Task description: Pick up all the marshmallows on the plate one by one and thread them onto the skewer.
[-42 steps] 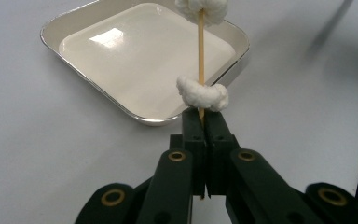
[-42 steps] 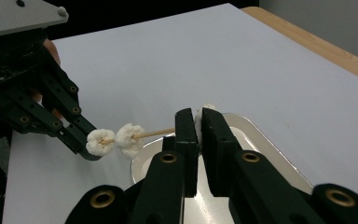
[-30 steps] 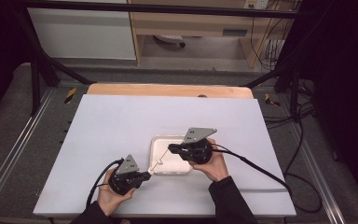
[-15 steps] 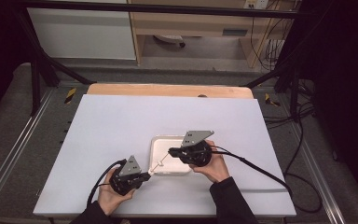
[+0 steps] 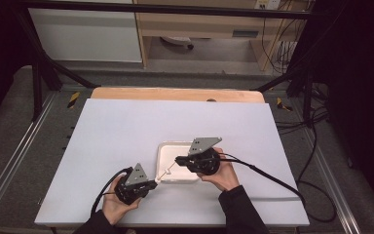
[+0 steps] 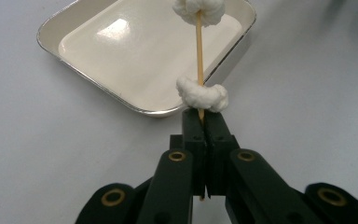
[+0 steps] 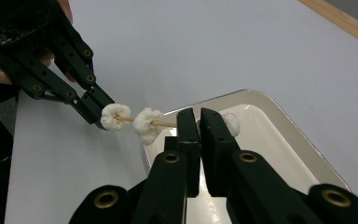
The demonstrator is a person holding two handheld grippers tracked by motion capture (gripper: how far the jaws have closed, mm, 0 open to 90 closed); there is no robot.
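My left gripper (image 6: 204, 122) is shut on the butt of a thin wooden skewer (image 6: 199, 51). The skewer slants up over the near corner of a shallow white tray (image 5: 161, 152). Two fluffy white pieces are threaded on it. One (image 6: 201, 93) sits right against the jaws and the other (image 6: 197, 9) is further up. In the high view my right gripper (image 5: 177, 159) meets the skewer's tip over the tray. Its jaws (image 7: 198, 122) stand almost together, leaving a thin slit. A third white piece (image 7: 233, 123) peeks out beside the right jaw. I cannot tell whether it is pinched.
The tray lies right of centre on a white table top (image 5: 126, 131), with a wooden strip (image 5: 175, 94) along the far edge. Cables (image 5: 268, 175) trail from both grippers, to the right and the front left. Dark frame bars (image 5: 39, 92) flank the table.
My right gripper has shifted slightly left and toward the skewer's tip. The left gripper holds the skewer almost still.
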